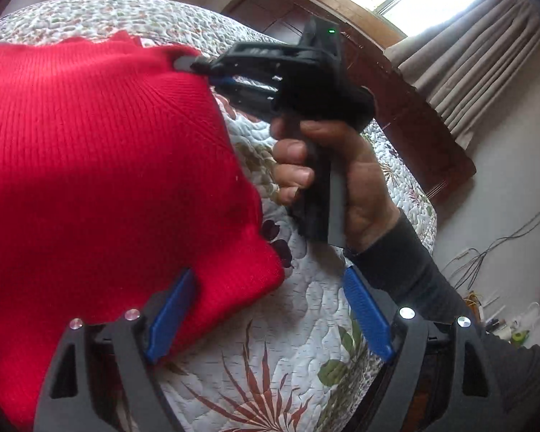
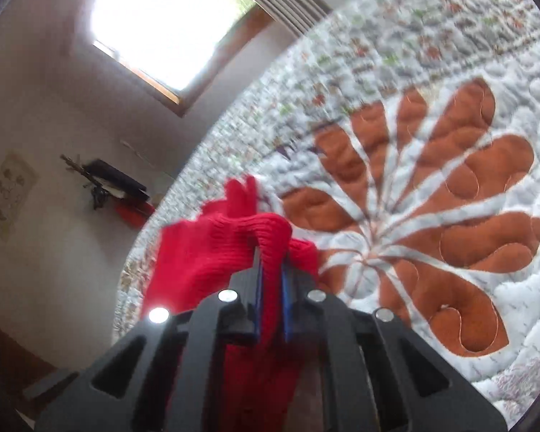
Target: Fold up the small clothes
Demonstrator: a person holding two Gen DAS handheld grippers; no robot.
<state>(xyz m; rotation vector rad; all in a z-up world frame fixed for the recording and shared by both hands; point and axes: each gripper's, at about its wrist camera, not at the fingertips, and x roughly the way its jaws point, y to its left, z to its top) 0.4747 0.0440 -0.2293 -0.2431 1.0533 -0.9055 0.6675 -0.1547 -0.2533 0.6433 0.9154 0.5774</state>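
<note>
— Two grippers are working over a quilt point(image 1: 288, 360). What is each doing?

— One, the right gripper point(image 2: 270, 270), is pinching a ribbed edge of the red knit point(image 2: 205, 252) between its blue pads point(image 2: 258, 288); fabric is bunching above and below the closed fingers. The left gripper point(image 1: 270, 309) is hanging with its fingers spread wide, holding nothing, its left pad point(image 1: 169, 316) overlapping the knit's near corner.

— Where is the garment lying?

— Spreading across the left of the bed in the left wrist view point(image 1: 100, 165), partly lifted at its far right edge where the right gripper point(image 1: 194, 64) is biting in.

— How should the fold go?

— Probably best by carrying the pinched edge low and evenly across, while the left one is pinning or taking the near corner so the knit is not dragging or twisting. Ribbed knit stretches, so a gentle pull seems wiser.

— Does one view add anything?

— Only the left view is showing the person's hand point(image 1: 342, 172) on the right handle, a dark sleeve point(image 1: 432, 280), and the garment's full spread. Only the right view is showing the pads actually closing on cloth.
</note>
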